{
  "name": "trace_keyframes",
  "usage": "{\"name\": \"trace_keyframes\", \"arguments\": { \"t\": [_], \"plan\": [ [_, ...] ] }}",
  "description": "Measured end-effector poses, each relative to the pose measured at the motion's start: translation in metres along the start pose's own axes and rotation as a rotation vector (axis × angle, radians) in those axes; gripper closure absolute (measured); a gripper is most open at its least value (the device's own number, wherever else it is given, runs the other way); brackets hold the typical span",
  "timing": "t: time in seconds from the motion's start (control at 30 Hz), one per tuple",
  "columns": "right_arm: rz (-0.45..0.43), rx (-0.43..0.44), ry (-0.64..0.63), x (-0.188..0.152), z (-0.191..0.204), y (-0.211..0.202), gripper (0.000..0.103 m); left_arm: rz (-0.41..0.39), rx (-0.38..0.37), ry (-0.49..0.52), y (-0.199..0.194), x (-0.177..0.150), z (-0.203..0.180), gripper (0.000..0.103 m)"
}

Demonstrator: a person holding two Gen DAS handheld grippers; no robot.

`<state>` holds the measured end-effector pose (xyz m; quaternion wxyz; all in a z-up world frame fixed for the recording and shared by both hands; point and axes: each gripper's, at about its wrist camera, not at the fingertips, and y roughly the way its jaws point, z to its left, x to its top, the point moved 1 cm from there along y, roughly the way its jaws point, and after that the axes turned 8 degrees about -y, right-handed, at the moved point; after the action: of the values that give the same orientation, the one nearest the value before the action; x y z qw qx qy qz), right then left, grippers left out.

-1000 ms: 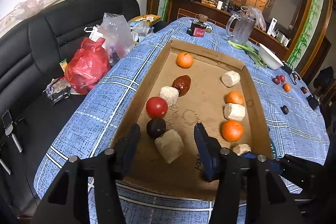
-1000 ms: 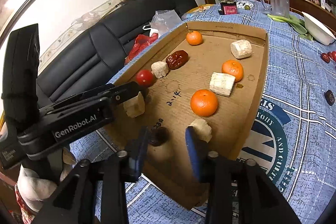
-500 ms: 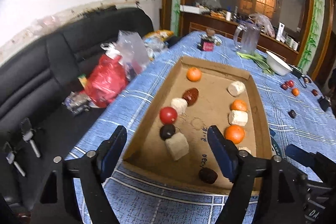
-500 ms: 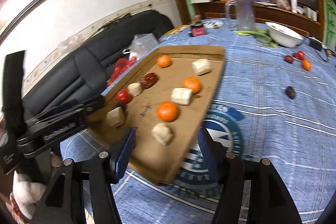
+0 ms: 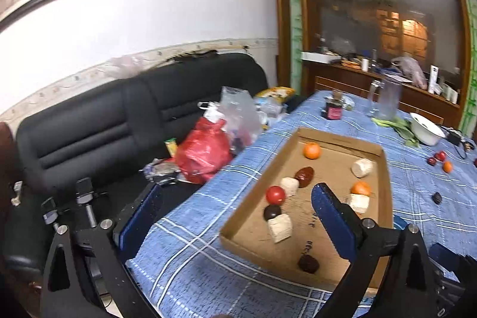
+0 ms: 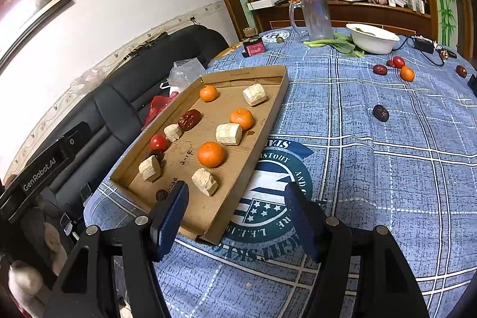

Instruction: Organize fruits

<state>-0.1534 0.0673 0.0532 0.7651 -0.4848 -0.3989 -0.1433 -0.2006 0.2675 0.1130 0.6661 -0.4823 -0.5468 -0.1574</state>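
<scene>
A shallow cardboard tray [image 6: 269, 112] [image 5: 384, 169] lies on the blue plaid table. It holds three oranges [image 6: 210, 154], a red tomato [image 6: 158, 142], dark red dates [image 6: 188, 119] and several pale chunks [image 6: 228, 133]. A dark date [image 5: 308, 263] lies at the tray's near end. My right gripper [image 6: 235, 210] is open and empty, raised over the tray's near right corner. My left gripper [image 5: 235, 210] is open and empty, raised over the tray's near left edge. Loose dates, a tomato and a small orange [image 6: 407, 73] lie on the table at the far right.
A white bowl [image 6: 372, 37], greens, a glass pitcher [image 6: 317, 17] and a small dark jar [image 6: 253, 46] stand at the table's far end. One date [image 6: 380, 113] lies alone mid-table. A black sofa [image 5: 119, 115] with a red bag [image 5: 205, 154] runs along the left.
Both grippers have pulled back and up from the tray and opened wider. The right gripper released a dark date at the tray's near end and swung right.
</scene>
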Motion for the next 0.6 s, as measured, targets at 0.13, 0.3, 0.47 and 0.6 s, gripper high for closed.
{"name": "trace_keyframes", "arguments": {
  "t": [0.13,0.3,0.47,0.6],
  "plan": [
    [-0.012,-0.019,-0.031,-0.003,0.005,-0.004,0.027,-0.004,-0.023,0.0,-0.006,-0.004,-0.004,0.001],
    [-0.021,-0.049,-0.077,-0.004,0.012,-0.007,0.023,0.016,-0.08,0.038,-0.009,-0.013,-0.015,0.001],
    [-0.026,-0.087,-0.112,-0.006,0.017,-0.006,0.021,0.03,-0.084,0.091,-0.01,-0.023,-0.025,0.001],
    [-0.02,-0.114,-0.115,-0.006,0.015,-0.004,0.019,0.06,-0.108,0.106,-0.007,-0.03,-0.028,0.001]
  ]
}}
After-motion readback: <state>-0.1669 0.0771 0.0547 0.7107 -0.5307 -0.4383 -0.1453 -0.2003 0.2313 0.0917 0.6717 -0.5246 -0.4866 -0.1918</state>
